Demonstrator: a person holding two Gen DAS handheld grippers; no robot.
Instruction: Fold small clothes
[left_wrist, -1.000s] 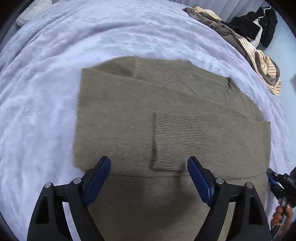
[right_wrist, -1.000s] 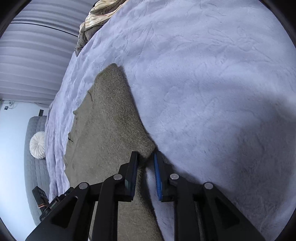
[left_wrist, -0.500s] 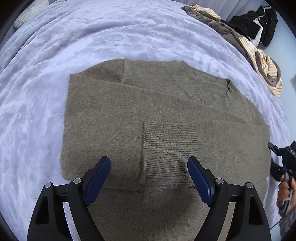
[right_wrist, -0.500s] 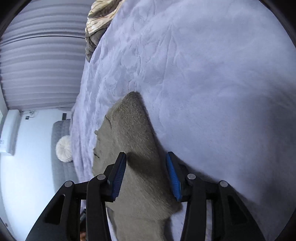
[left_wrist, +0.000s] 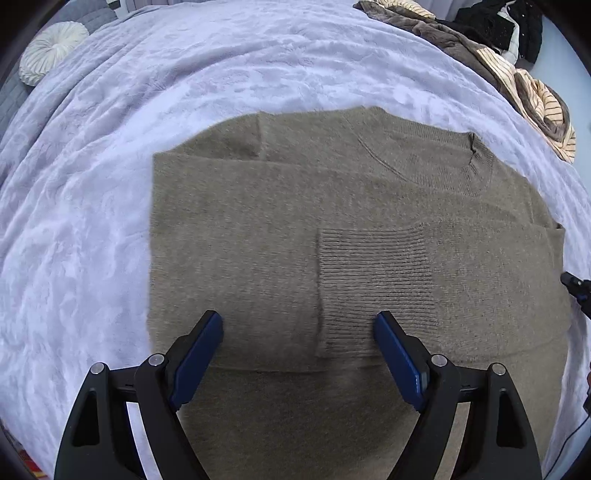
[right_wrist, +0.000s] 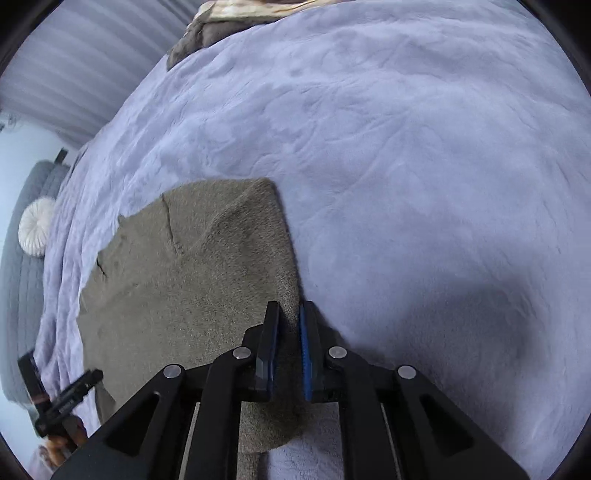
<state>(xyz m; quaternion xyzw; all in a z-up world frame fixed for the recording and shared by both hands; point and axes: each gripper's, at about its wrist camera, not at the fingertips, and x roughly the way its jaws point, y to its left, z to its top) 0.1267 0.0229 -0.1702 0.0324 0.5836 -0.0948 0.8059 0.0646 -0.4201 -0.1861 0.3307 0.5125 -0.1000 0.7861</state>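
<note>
Soft pale purple bedding (left_wrist: 155, 122) covers the big bed I work on, and it is crinkly all over. Behind it I see grey striped curtains (right_wrist: 74, 74), and a round white cushion (left_wrist: 51, 50) sits at the far left on something grey and quilted

On the bedding lies the olive sweater (left_wrist: 258, 229), spread out flat. Its sleeve is folded across the body, so the ribbed cuff (left_wrist: 373, 284) rests on top near the middle. I can see the round neck (left_wrist: 476, 166) at the far right side of the sweater

My left gripper (left_wrist: 298, 352) hangs over the sweater and points steeply down. Its two blue pads (left_wrist: 199, 354) stand wide apart, with nothing pinched between them. The cuff sits under the gap, nearer the right pad

My right gripper (right_wrist: 289, 350) is at the sweater's right edge (right_wrist: 284, 240). Its jaws are pulled close together, and a fold of the sweater's edge is squeezed between the blue pads (right_wrist: 306, 354). The cloth rises into a small ridge just in front of them

At the far right corner of the bed there is a pile of other clothes (left_wrist: 517, 70), some brown, some cream with stripes, some black. It is well apart from the sweater

At the lower left of the right wrist view I see part of the other black tool and some fingers (right_wrist: 55, 448) of a hand
</note>
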